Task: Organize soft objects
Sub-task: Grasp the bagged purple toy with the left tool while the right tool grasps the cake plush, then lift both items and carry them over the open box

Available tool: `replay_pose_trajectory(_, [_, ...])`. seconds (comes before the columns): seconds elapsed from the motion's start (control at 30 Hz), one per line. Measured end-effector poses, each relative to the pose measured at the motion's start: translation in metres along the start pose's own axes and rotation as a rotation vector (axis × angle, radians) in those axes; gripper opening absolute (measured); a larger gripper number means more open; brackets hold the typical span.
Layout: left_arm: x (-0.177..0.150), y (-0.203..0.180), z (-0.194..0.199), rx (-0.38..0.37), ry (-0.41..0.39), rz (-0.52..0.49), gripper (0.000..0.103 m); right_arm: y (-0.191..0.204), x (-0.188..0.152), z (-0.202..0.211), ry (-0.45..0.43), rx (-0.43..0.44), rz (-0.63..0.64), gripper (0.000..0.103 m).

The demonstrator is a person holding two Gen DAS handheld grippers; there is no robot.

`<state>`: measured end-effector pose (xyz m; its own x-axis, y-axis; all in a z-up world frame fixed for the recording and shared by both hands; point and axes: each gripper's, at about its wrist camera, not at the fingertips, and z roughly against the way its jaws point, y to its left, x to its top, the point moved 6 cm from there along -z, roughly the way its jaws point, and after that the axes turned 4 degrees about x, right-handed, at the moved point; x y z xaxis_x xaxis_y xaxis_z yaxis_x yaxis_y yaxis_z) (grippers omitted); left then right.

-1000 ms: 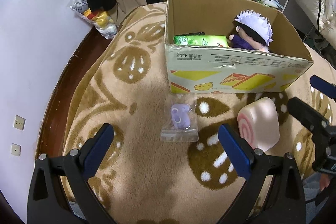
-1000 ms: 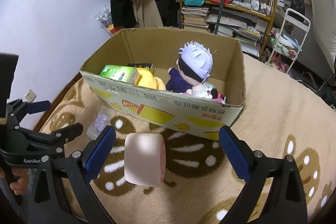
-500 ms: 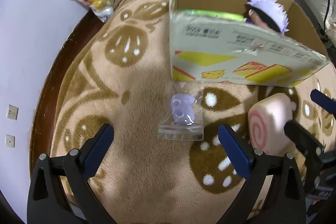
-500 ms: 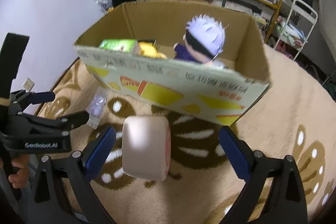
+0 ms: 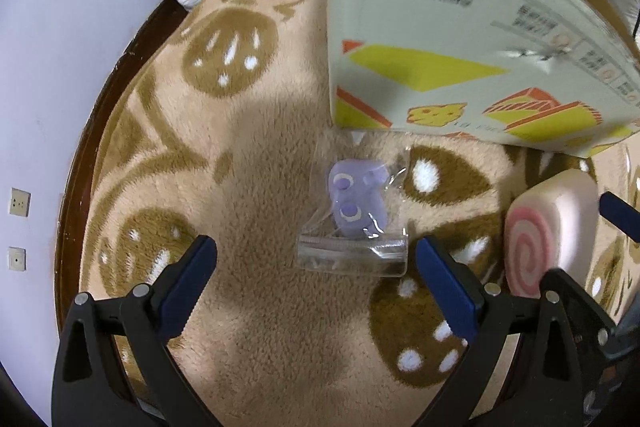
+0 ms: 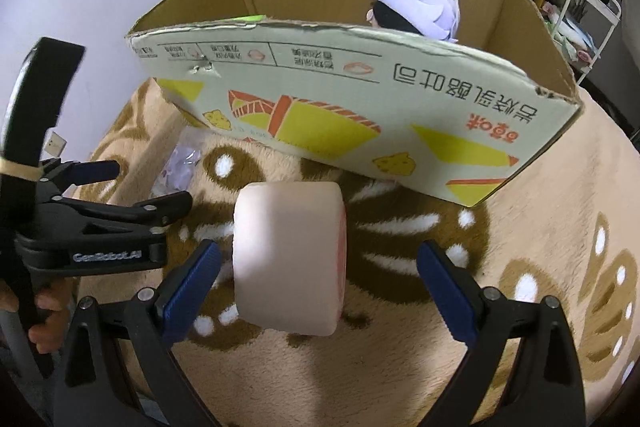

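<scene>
Both grippers have dropped closer; left gripper [image 5: 312,263] spread over bagged purple toy [image 5: 356,203]; right gripper [image 6: 318,267] spread around pink swirl-roll plush [image 6: 288,259]; grabs imminent.

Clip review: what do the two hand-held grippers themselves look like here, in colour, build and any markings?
Both are matte black plastic clamp frames with silver pivot screws and blue ribbed pads on two tapering fingers. The left hand-held gripper shows this in its own view; the right hand-held gripper matches. From the right wrist view, the left one's body carries white lettering, slightly blurred, a yellowish band around its upright black grip, and bare fingers holding it.
</scene>
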<state>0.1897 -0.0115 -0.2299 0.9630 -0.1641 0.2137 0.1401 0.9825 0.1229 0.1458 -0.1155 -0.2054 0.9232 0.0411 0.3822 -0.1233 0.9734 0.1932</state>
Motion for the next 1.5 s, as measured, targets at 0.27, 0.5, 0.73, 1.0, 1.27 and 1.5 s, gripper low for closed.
replay_pose_trajectory(0.27, [0.007, 0.006, -0.02, -0.029, 0.016, 0.038, 0.098, 0.007, -0.003, -0.009, 0.028, 0.021, -0.003, 0.102])
replay_pose_trajectory(0.5, [0.01, 0.001, -0.017, -0.03, -0.048, 0.009, 0.085, 0.015, -0.002, -0.016, 0.048, 0.067, 0.004, 0.079])
replay_pose_trajectory(0.73, [0.008, -0.012, -0.006, -0.055, -0.077, -0.034, 0.056, 0.019, -0.002, -0.016, 0.042, 0.057, 0.005, 0.049])
replay_pose_trajectory(1.0, [-0.004, -0.012, 0.008, -0.047, -0.089, -0.021, 0.055, 0.006, -0.001, 0.002, -0.01, 0.025, 0.0, 0.04])
replay_pose_trajectory(1.27, [-0.014, -0.012, 0.028, -0.029, -0.128, -0.042, 0.055, -0.001, 0.001, 0.029, -0.077, -0.011, -0.013, 0.037])
replay_pose_trajectory(1.5, [-0.027, -0.013, 0.071, -0.02, -0.228, -0.062, 0.055, -0.011, 0.003, 0.06, -0.154, -0.048, -0.033, 0.037])
